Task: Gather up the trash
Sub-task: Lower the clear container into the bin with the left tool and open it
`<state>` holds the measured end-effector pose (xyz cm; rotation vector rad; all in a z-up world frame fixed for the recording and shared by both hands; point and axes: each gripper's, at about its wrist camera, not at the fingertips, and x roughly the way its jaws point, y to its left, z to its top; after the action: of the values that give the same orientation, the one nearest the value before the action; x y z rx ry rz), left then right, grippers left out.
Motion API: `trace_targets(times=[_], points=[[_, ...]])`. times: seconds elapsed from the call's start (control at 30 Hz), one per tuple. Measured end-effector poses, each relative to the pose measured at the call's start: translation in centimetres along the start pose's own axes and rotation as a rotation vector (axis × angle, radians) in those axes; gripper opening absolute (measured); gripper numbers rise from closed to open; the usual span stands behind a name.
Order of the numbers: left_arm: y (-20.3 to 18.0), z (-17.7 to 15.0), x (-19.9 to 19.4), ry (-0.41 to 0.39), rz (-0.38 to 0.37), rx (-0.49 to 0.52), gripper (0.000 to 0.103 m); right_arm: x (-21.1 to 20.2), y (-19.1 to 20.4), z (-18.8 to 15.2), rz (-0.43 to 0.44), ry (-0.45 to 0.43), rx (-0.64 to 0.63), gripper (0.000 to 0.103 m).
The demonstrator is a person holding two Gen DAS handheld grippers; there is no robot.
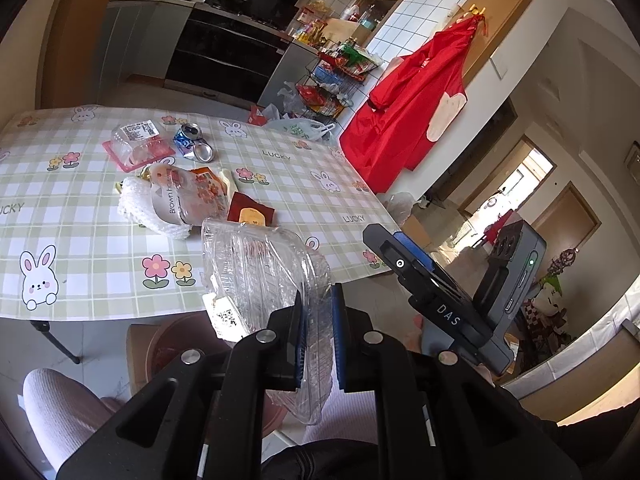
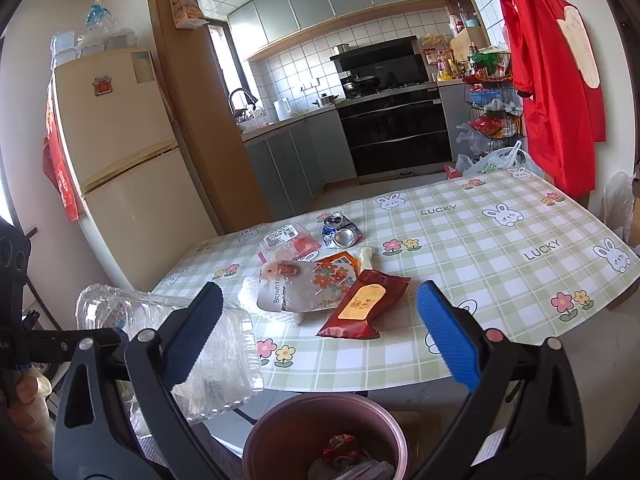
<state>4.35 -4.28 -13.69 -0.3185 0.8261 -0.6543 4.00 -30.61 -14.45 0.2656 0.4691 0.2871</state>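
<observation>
— Between the pads of the left hand-held gripper (image 1: pixel 318 336), what is sitting?
— A clear plastic container (image 1: pixel 264 280), clamped and hanging off the table (image 1: pixel 100 272) edge.
— And the right hand-held gripper (image 2: pixel 320 328)?
— Gaping wide; the red wrapper (image 2: pixel 362 306) is lying at its twelve o'clock, the bin (image 2: pixel 280 420) at six.

I am seeing my blue pads (image 2: pixel 448 336), a green checked cloth (image 2: pixel 500 280) showing bunnies, a dark red bin (image 2: pixel 280 416).

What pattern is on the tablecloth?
Pale green and white checks with rabbits and flowers on the tablecloth; right wrist view shows it best.
</observation>
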Motion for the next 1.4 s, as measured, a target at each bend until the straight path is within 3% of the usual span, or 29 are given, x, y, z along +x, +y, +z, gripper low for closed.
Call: trace_targets(times=[0.63, 1.0, 1.2, 1.3, 1.4], points=[[-0.1, -0.4, 1.2, 0.044, 0.003, -0.002, 0.014, 0.1, 0.1, -0.3, 0.001, 0.007, -0.004, 0.096], [0.4, -0.2, 2.7, 0.076, 0.028, -0.004, 0.043, 0.1, -0.3, -0.4, -0.013, 0.008, 0.010, 0.096], [0.7, -0.1, 3.0, 0.095, 0.027, -0.008, 0.047, 0.2, -0.4, -0.4, -0.019, 0.010, 0.014, 0.096], [0.4, 0.3, 3.7, 0.132, 0.051, 0.033, 0.053, 0.1, -0.6, -0.3, -0.028, 0.004, 0.021, 0.096], [-0.3, 0.9, 4.8, 0.206, 0.111, 0.135, 0.056, -0.1, -1.0, -0.2, -0.038, -0.003, 0.032, 0.096]])
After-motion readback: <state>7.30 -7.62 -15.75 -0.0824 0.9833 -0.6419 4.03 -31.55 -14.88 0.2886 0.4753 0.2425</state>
